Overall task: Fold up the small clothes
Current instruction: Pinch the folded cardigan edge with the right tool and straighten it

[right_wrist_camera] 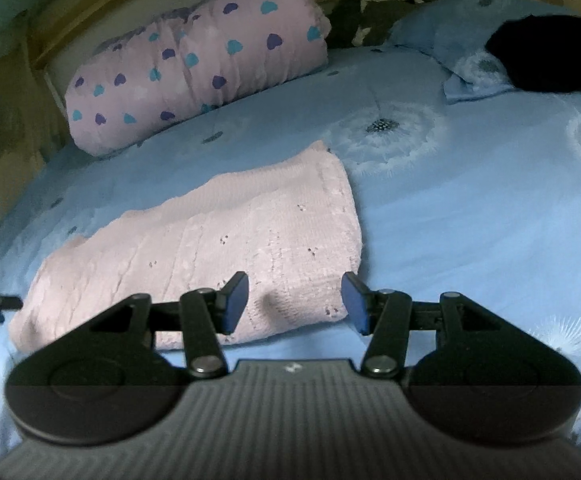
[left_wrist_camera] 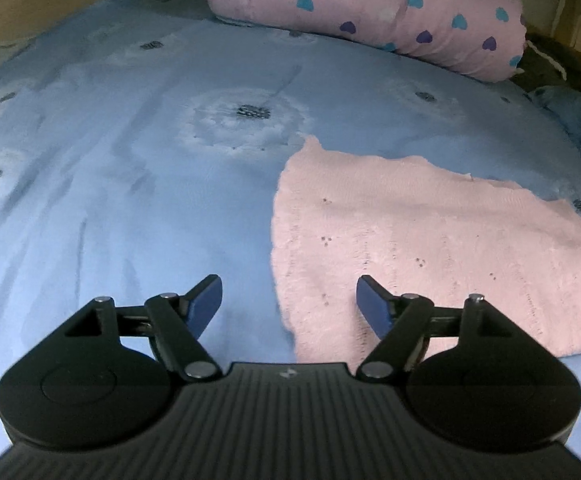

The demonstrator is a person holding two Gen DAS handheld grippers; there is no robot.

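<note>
Fingers [right_wrist_camera: 237, 300] apart over pink garment [right_wrist_camera: 218, 248]

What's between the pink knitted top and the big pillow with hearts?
Only bare blue bedsheet. The right wrist view shows it between the pink knitted top and the heart pillow.

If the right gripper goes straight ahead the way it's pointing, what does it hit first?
Probably the near edge of the pink knit garment lying just ahead of the open right gripper; depth is hard to judge.

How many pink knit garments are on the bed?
1. The garment lies flat on the blue bedspread, before both open grippers, left and right. The pink heart-print quilt behind could hide others.
</note>
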